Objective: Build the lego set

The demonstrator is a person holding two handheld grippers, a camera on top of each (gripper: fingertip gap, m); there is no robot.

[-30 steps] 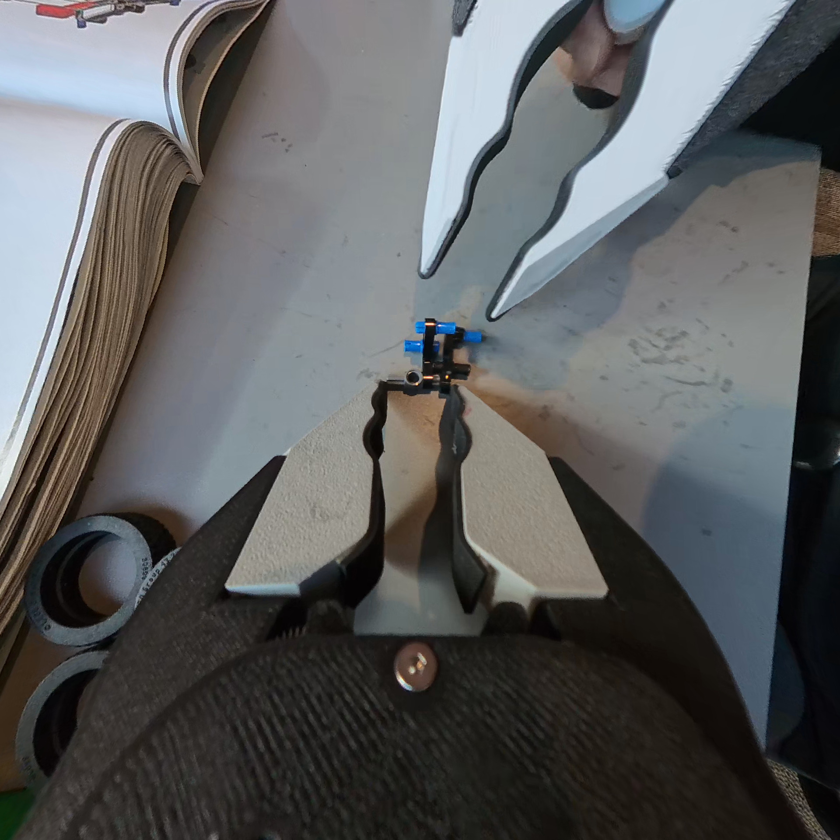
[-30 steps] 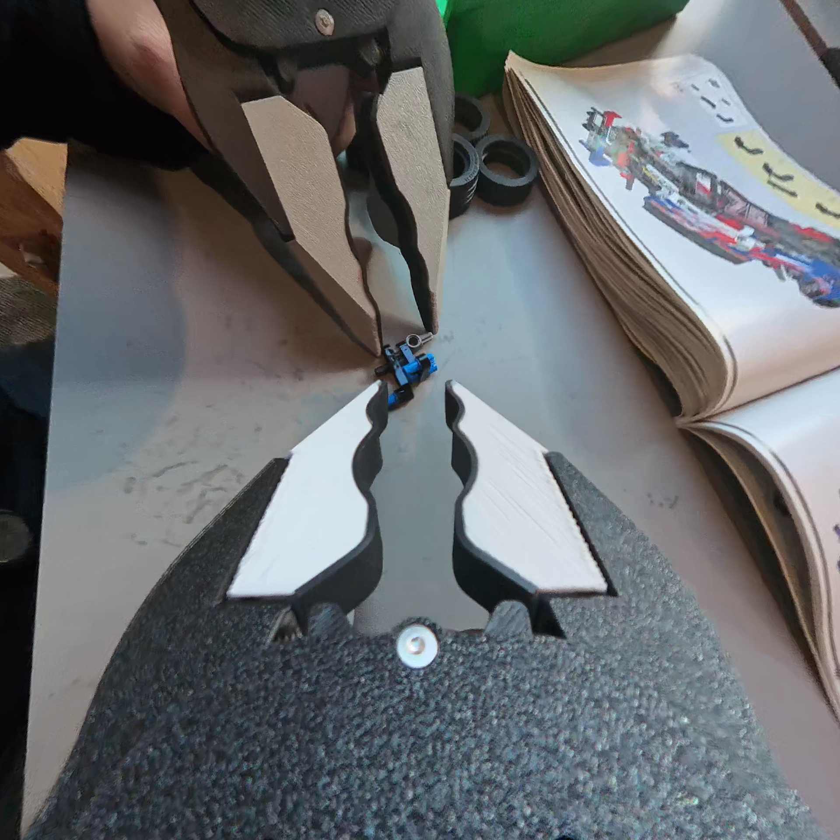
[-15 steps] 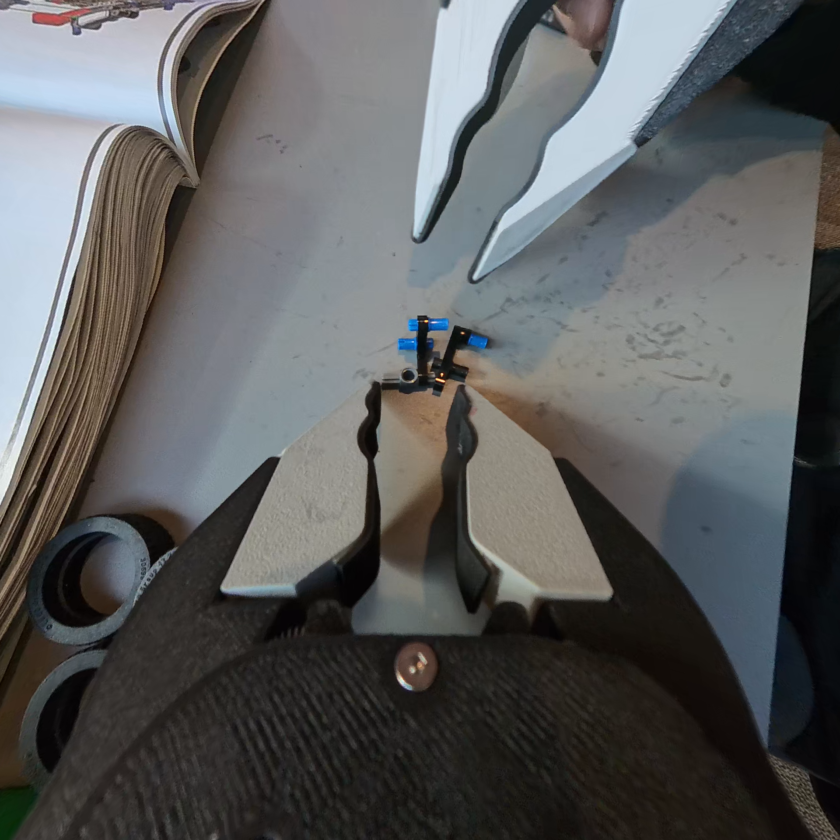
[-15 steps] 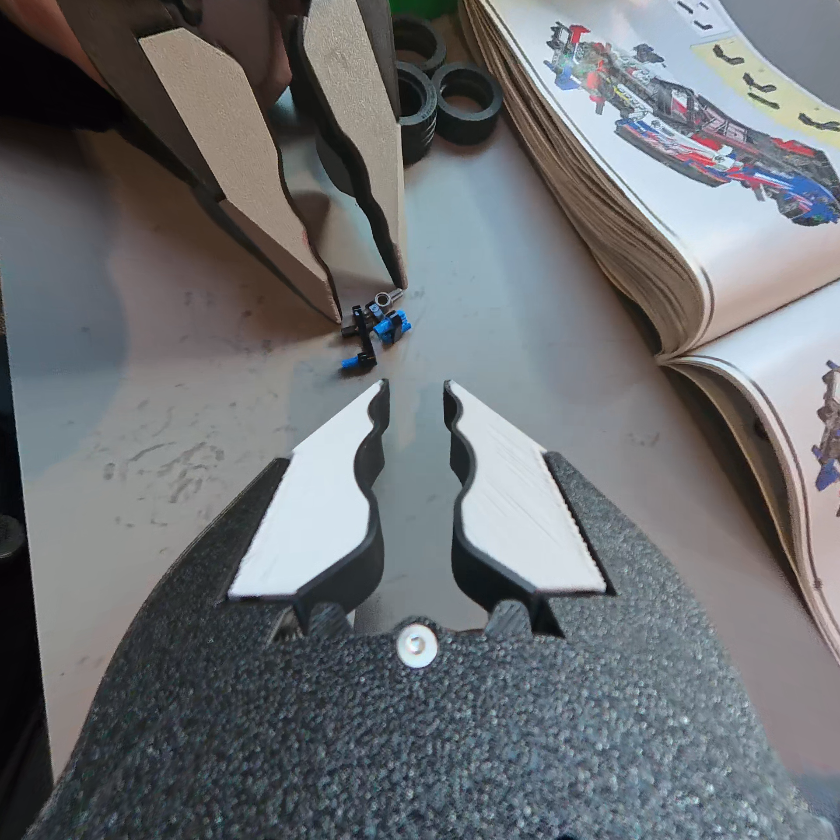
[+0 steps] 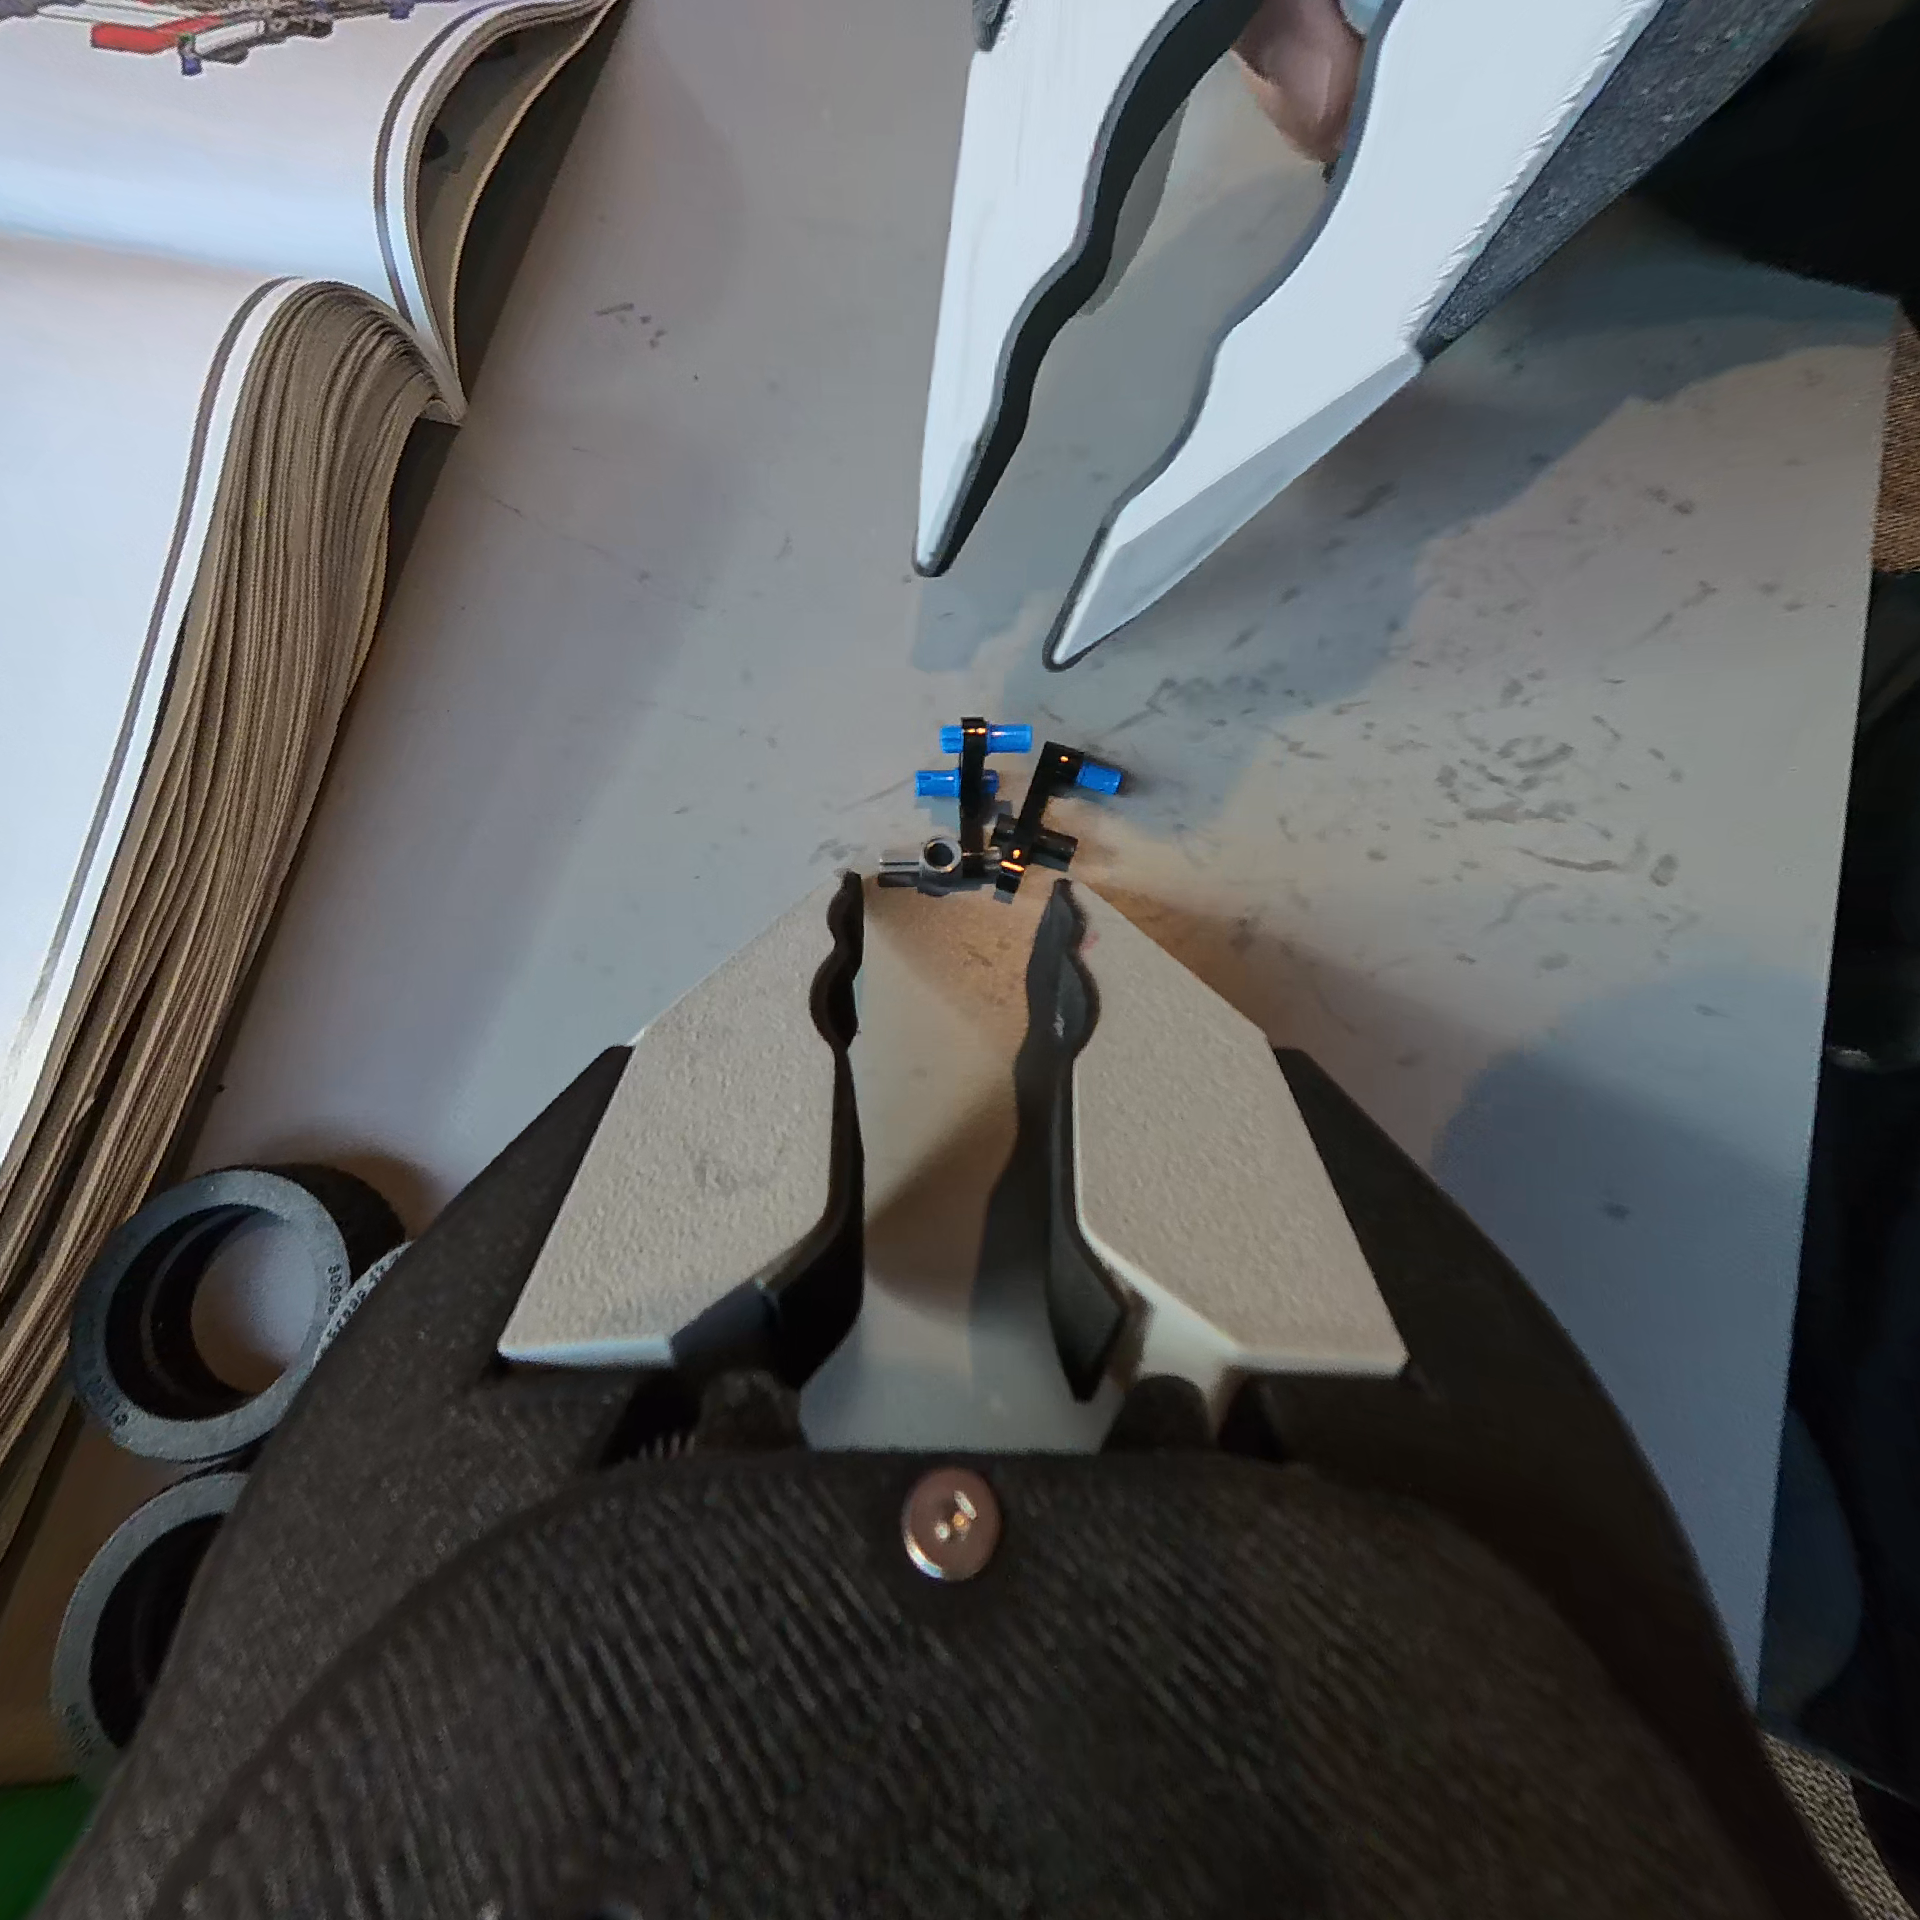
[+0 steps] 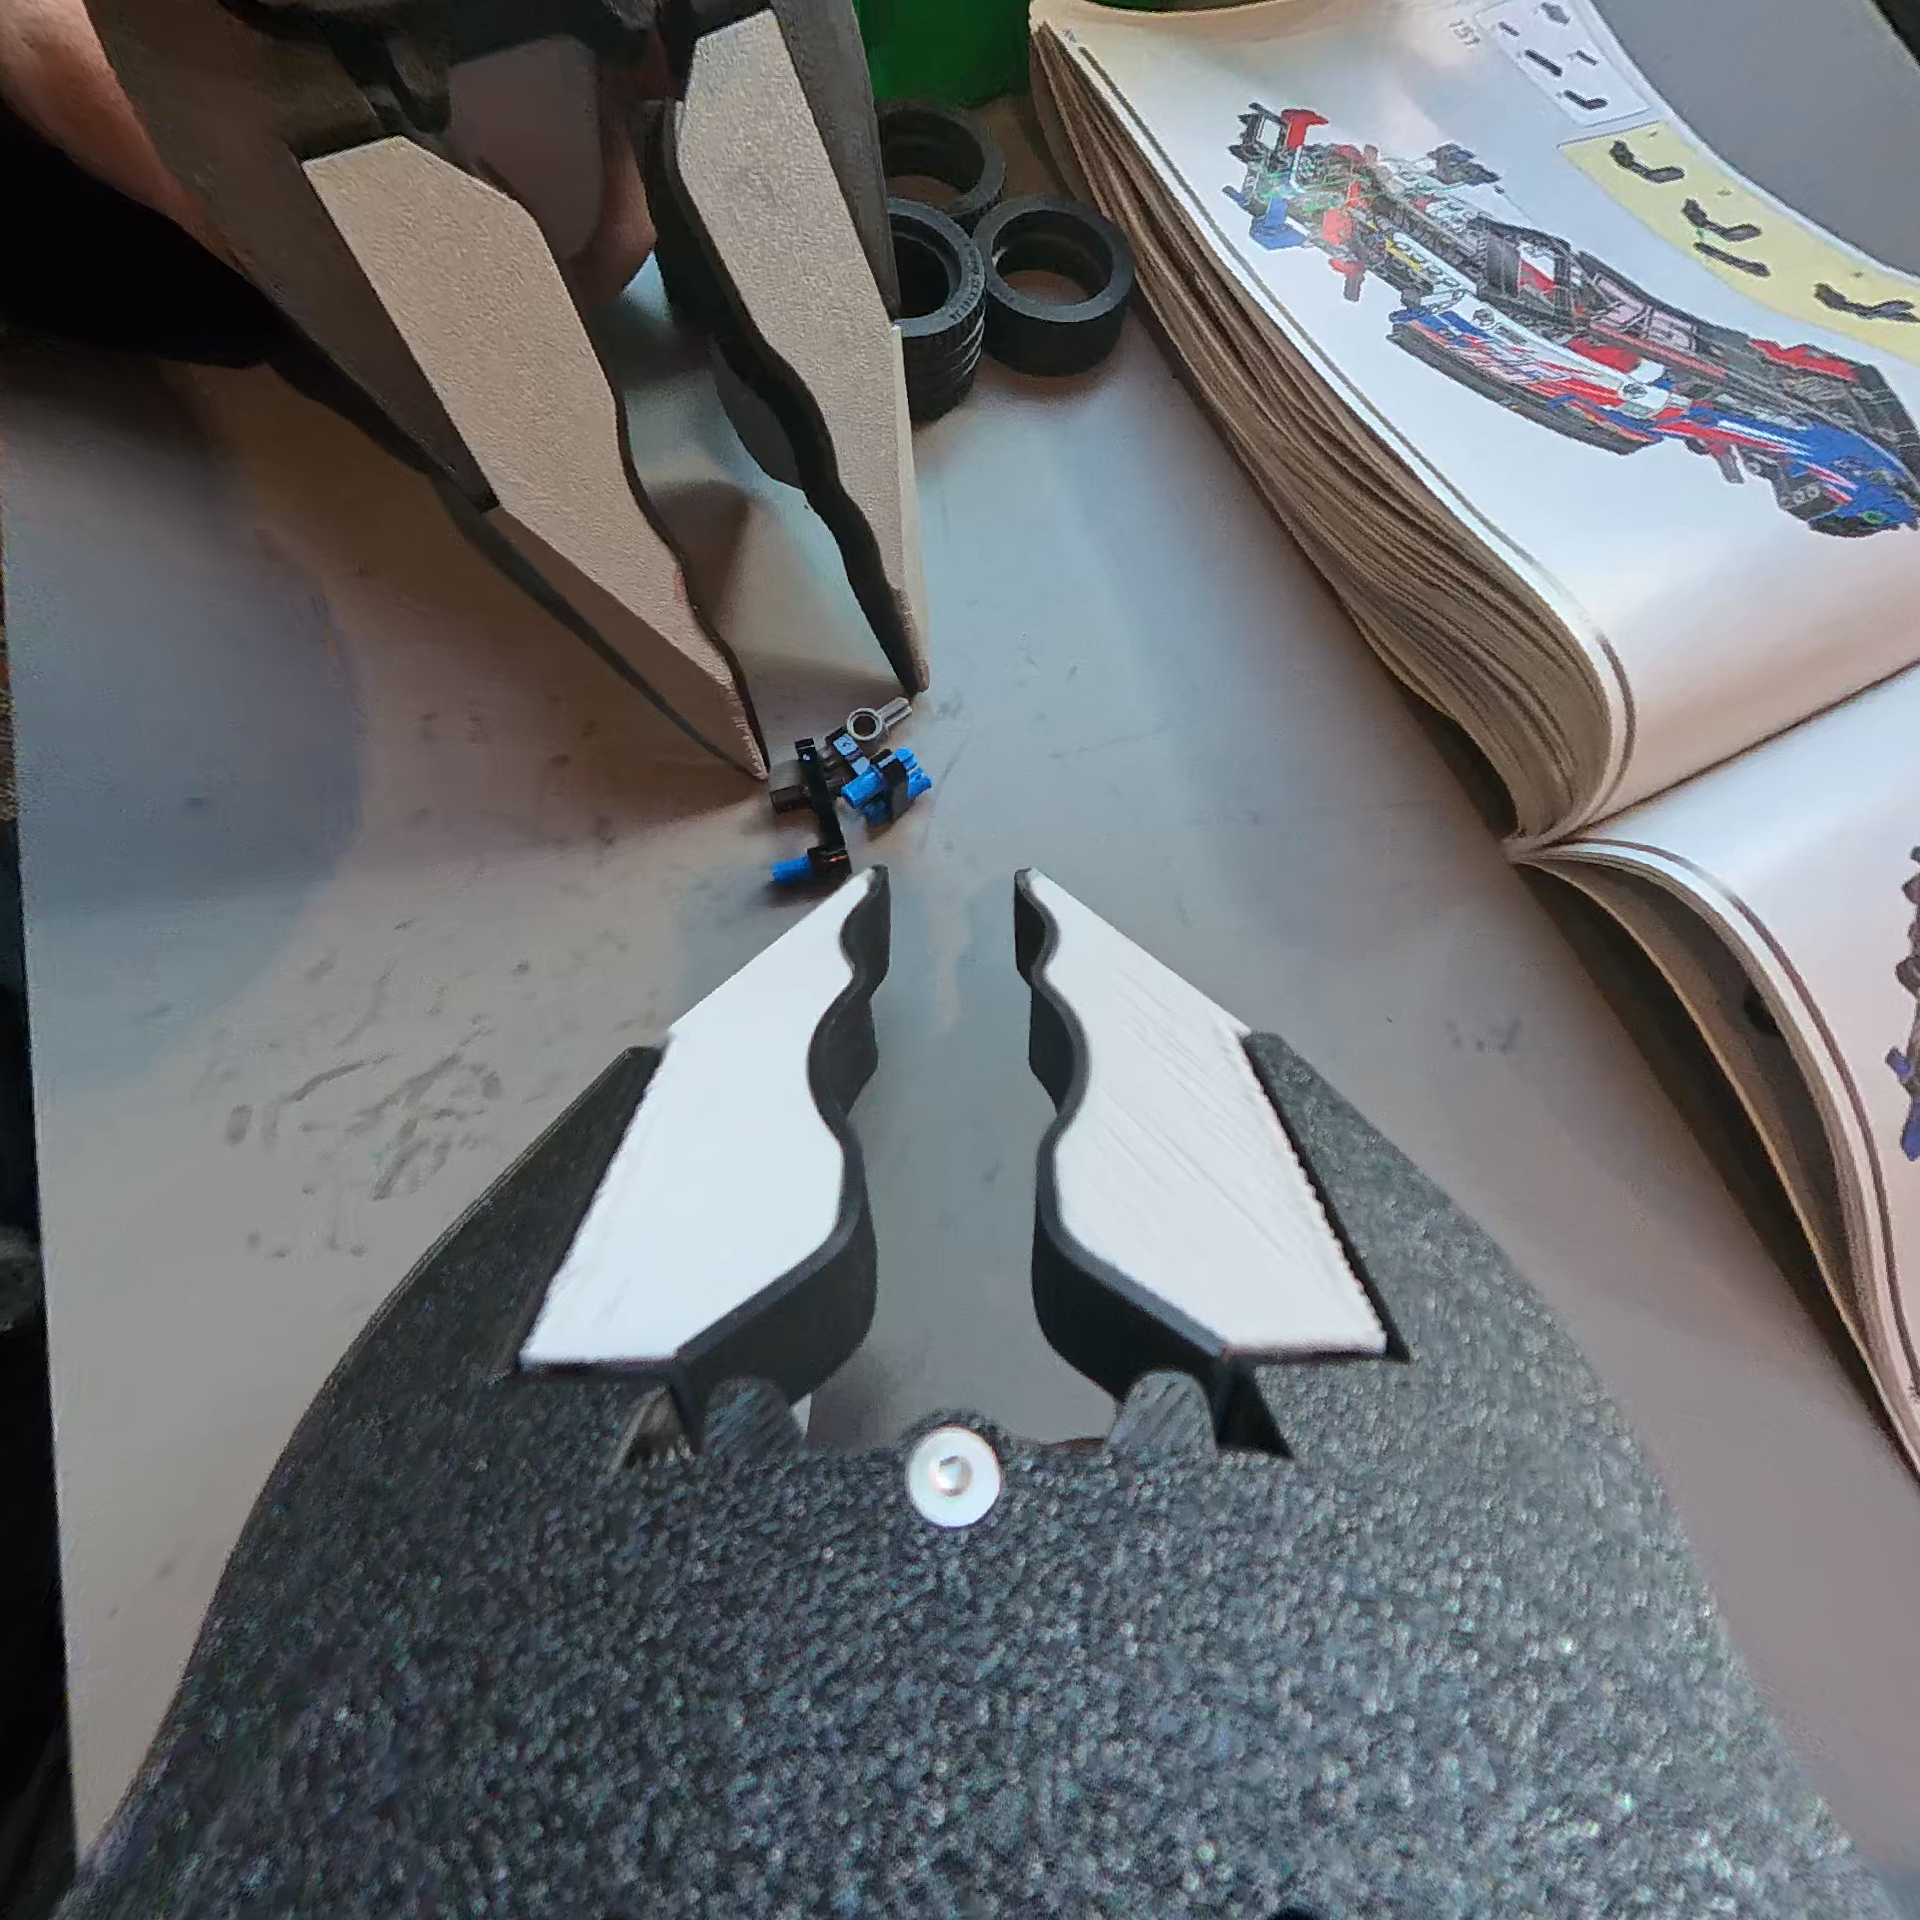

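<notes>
A small lego assembly (image 5: 987, 816) of thin black beams, blue pins and a grey connector lies on the grey table (image 5: 1455, 831). My left gripper (image 5: 956, 888) is open and empty, with its tips right at the near end of the assembly. My right gripper (image 5: 995, 613) is open and empty, with its tips a short way beyond the far end. In the right wrist view the assembly (image 6: 844, 781) lies just ahead and left of my right gripper (image 6: 951, 876). The left gripper (image 6: 833, 727) stands over its far side.
An open thick instruction book (image 5: 156, 520) lies left of the assembly and shows at the right in the right wrist view (image 6: 1455, 416). Black tyres (image 5: 197, 1330) sit beside it and show in the right wrist view (image 6: 1049, 281). The table edge (image 5: 1860, 935) runs along the right. One gripper's finger ends stand about 5 centimeters off the other's.
My right gripper has drawn back from the assembly. One black beam with a blue pin has swung out to the side. My left gripper has hardly moved.
</notes>
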